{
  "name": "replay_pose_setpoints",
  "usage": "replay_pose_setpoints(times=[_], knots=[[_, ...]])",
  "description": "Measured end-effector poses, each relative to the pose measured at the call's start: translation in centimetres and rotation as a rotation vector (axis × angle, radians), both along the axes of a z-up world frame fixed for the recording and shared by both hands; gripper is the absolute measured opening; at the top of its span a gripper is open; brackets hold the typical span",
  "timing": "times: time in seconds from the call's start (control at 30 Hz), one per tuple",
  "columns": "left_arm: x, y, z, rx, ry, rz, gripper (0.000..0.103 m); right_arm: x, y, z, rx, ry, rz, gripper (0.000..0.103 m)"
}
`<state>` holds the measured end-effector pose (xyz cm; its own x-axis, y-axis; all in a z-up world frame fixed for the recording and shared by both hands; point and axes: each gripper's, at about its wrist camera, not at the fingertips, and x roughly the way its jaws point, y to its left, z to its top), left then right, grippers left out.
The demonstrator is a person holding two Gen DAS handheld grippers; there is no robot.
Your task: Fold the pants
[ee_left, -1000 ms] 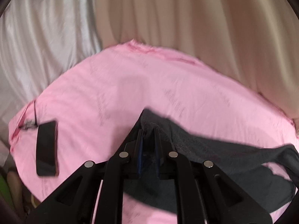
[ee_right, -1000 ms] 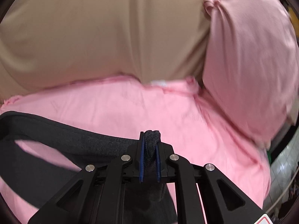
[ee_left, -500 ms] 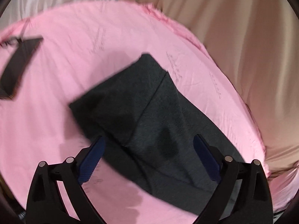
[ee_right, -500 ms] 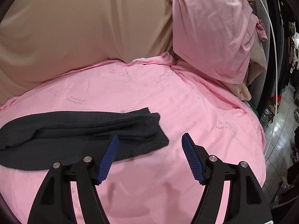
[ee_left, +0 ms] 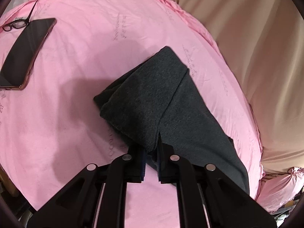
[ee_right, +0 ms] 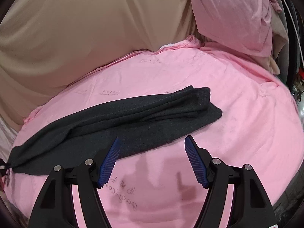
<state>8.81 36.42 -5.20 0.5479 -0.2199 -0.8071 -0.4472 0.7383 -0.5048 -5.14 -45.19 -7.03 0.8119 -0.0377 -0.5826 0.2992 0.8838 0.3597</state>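
While the dark grey pants (ee_right: pixel 121 117) lie in a long band on the pink bed sheet (ee_right: pixel 237 133), the left claw (ee_left: pixel 151 157) has just snapped together, pinching a fold at one end. The right claw (ee_right: pixel 152 161) gapes wide just short of the near edge, gripping nothing. That knit looks soft, light and floppy, so it'll sag between grips; best taken at the ends or corners, through every layer.
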Motion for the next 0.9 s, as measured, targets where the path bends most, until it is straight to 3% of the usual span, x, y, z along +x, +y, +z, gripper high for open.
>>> replay_pose_setpoints(times=[0.2, 0.33, 0.37, 0.4, 0.43, 0.5, 0.57, 0.63, 0.7, 0.8, 0.9], knots=[[0.6, -0.5, -0.8, 0.059, 0.023, -0.004, 0.008, 4.8, -3.9, -0.3, 0.24, 0.028, -0.022, 0.069], [1.7, -0.6, -0.3, 0.093, 0.043, -0.02, 0.008, 9.4, -6.3, -2.1, 0.318, 0.143, -0.088, 0.069], [2.0, -0.6, -0.2, 0.103, 0.052, -0.022, 0.008, 10.4, -6.6, -2.3, 0.298, 0.159, -0.102, 0.058], [2.6, -0.7, 0.3, 0.113, 0.06, -0.028, 0.007, 11.2, -6.6, -1.9, 0.245, 0.174, -0.122, 0.016], [2.9, -0.6, 0.9, 0.126, 0.058, -0.036, 0.007, 11.9, -6.7, -0.8, 0.213, 0.171, -0.108, 0.007], [3.5, -0.6, 2.8, 0.153, 0.032, -0.054, 0.007, 10.8, -6.8, 3.1, 0.227, 0.026, -0.071, 0.004], [3.3, -0.2, 5.7, 0.148, -0.019, -0.074, 0.007, 8.2, -5.7, 7.8, 0.135, -0.107, -0.026, 0.004], [3.0, -0.1, 7.3, 0.191, -0.028, -0.089, 0.007, 6.2, -4.6, 9.3, -0.002, -0.125, -0.018, 0.004], [3.0, 0.2, 6.5, 0.248, 0.01, -0.107, 0.007, 6.2, -5.1, 6.3, -0.033, -0.028, -0.013, 0.004], [3.0, 1.5, 2.5, 0.211, 0.101, -0.118, 0.008, 6.4, -6.3, -0.8, 0.056, 0.139, -0.007, 0.003], [2.8, 2.1, -1.1, 0.186, 0.149, -0.105, 0.008, 5.9, -6.2, -3.1, 0.102, 0.143, -0.018, 0.004]])
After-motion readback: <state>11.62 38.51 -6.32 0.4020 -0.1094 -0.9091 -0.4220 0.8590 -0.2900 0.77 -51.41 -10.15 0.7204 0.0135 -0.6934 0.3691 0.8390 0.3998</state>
